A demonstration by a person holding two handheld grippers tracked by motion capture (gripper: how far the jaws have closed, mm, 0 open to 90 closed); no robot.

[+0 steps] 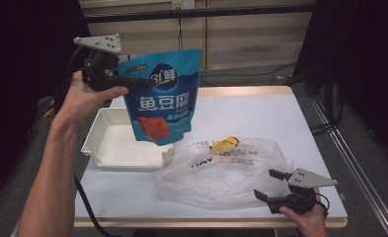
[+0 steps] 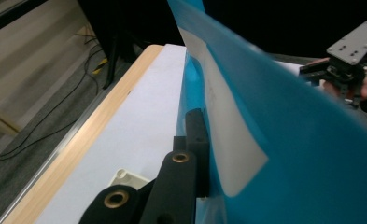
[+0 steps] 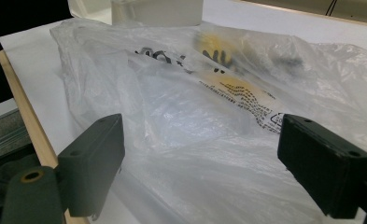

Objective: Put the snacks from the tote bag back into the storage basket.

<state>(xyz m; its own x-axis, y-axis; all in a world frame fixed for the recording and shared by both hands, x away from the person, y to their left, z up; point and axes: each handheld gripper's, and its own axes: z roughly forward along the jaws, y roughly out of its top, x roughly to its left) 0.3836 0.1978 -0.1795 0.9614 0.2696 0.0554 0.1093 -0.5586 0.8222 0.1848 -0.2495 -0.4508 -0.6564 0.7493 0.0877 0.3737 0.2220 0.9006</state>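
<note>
While held high above the white tray (image 1: pixel 113 143) at the desk's (image 1: pixel 260 113) far left, blue fish-tofu pouch (image 1: pixel 162 96) hanging upright, printed face toward the high camera, red food picture near its lower edge. Pinched by its top left corner in the left claw (image 1: pixel 122 81), jaws clamped tight on the blue film. Clear of the desk, bottom edge hovering above the tray's right rim and the near edge of the plastic bag (image 1: pixel 221 170). Seen along the left claw's own jaws, pouch (image 2: pixel 274 140) as a broad blue sheet with a white panel, black jaw pressed flat against it, pale desk surface and wooden edge trim running away to the left.

Down at the near right corner, right claw (image 1: pixel 270 183) in the right hand (image 1: pixel 305 219), resting low at the desk's front edge. Jaws spread wide, gripping nothing, tips just at the crumpled edge of the clear plastic bag. From the right gripper view, plastic bag (image 3: pixel 209 107) lying slack between and beyond the two black jaws, black lettering and a yellow item showing through the film. Whether the pads graze the film, impossible to tell. White tray (image 3: pixel 158 11) just past the bag's far side.

Bag spread flat across the desk's middle, touching the tray's near right corner.
</note>
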